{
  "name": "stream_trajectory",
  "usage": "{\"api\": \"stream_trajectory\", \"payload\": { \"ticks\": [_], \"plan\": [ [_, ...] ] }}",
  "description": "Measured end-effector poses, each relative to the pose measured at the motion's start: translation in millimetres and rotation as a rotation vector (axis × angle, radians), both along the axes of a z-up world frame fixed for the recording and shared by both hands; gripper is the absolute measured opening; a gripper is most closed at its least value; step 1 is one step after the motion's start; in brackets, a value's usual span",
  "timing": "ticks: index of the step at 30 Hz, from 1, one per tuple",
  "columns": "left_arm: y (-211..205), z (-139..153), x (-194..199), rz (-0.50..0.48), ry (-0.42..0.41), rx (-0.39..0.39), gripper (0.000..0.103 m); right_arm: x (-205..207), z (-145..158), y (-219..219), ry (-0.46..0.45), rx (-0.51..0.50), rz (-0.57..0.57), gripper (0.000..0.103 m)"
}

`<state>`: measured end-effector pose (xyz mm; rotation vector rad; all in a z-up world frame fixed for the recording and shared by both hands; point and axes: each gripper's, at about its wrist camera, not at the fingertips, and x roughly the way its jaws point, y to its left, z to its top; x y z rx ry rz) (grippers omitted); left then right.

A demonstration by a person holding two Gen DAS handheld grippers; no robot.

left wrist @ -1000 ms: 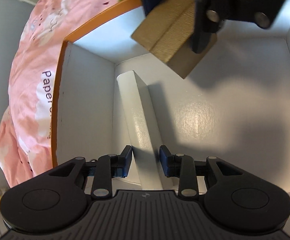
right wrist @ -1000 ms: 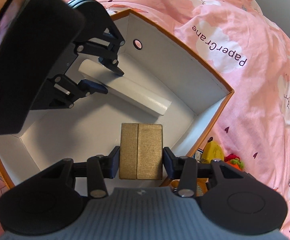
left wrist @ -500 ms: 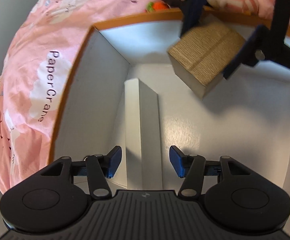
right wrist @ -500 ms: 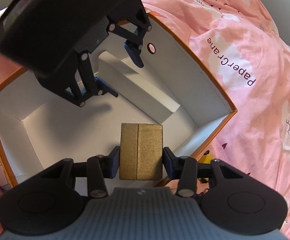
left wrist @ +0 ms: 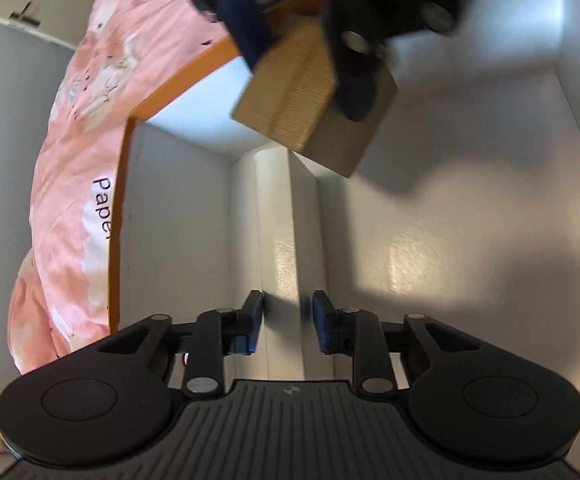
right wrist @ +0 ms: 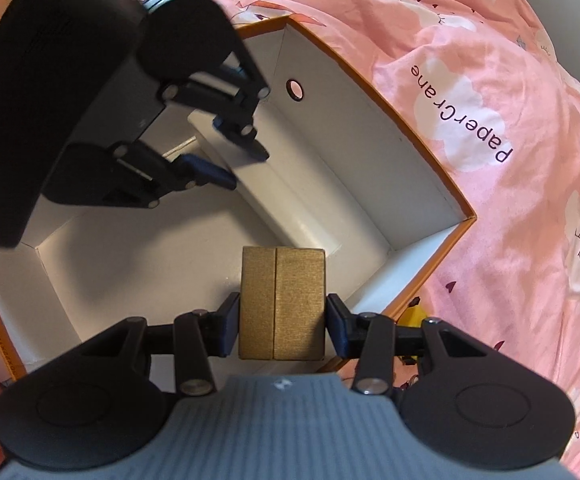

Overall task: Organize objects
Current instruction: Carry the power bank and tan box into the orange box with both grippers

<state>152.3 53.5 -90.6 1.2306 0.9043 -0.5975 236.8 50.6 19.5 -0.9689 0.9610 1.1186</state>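
A long white box [left wrist: 285,220] lies on the floor of an orange-rimmed carton [left wrist: 177,200], close to its left wall. My left gripper [left wrist: 285,320] straddles the near end of this box, its jaws closing, and both pads touch the box's sides. The right wrist view shows the white box [right wrist: 290,208] running diagonally, with the left gripper [right wrist: 245,166] at its far end. My right gripper [right wrist: 281,320] is shut on a gold textured box [right wrist: 281,300] and holds it above the carton's floor. The gold box [left wrist: 290,92] hangs at the top of the left wrist view.
The carton [right wrist: 350,140] has white inner walls, one with a round hole [right wrist: 294,89]. It rests on a pink duvet [right wrist: 490,80] printed with clouds and "PaperCrane". Small colourful items [right wrist: 414,314] lie just outside the carton's near corner. Bare carton floor [left wrist: 450,240] lies right of the white box.
The left jaws widened and drew back from the white box, then came forward and narrowed onto its end. The right gripper keeps the gold box in about the same place.
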Motion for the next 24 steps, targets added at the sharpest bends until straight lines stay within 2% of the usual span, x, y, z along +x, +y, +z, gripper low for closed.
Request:
{"api": "stream_trajectory", "payload": {
  "ticks": [3,7,9,12,13,15,16,20,22,24],
  "plan": [
    [-2,4,1,0.026,0.061,-0.025,0.049,-5,1,-2,0.0,-0.005,0.008,0.047],
    [-2,17,12,0.099,0.192,-0.116,0.053,-8,1,-2,-0.003,-0.017,0.019,0.047],
    [1,19,16,0.147,0.253,-0.151,0.049,-9,2,-2,-0.006,-0.025,0.023,0.047],
    [3,19,21,0.191,0.223,-0.169,0.051,-14,7,-7,-0.003,-0.02,0.03,0.047],
    [3,19,21,0.195,0.204,-0.171,0.054,-15,9,-8,-0.005,-0.016,0.033,0.047],
    [1,18,21,0.185,0.192,-0.17,0.071,-18,12,-13,-0.008,-0.011,0.035,0.047],
    [-1,17,21,0.176,0.191,-0.17,0.072,-19,12,-14,-0.005,-0.01,0.036,0.047],
    [-7,7,15,0.143,0.153,-0.139,0.072,-12,4,-9,0.001,-0.017,0.051,0.047],
    [-8,3,20,0.155,0.178,-0.134,0.073,-6,-1,-4,-0.004,-0.019,0.062,0.047],
    [-5,2,24,0.194,0.199,-0.134,0.067,-3,-2,-2,-0.009,-0.02,0.056,0.047]
  ]
}}
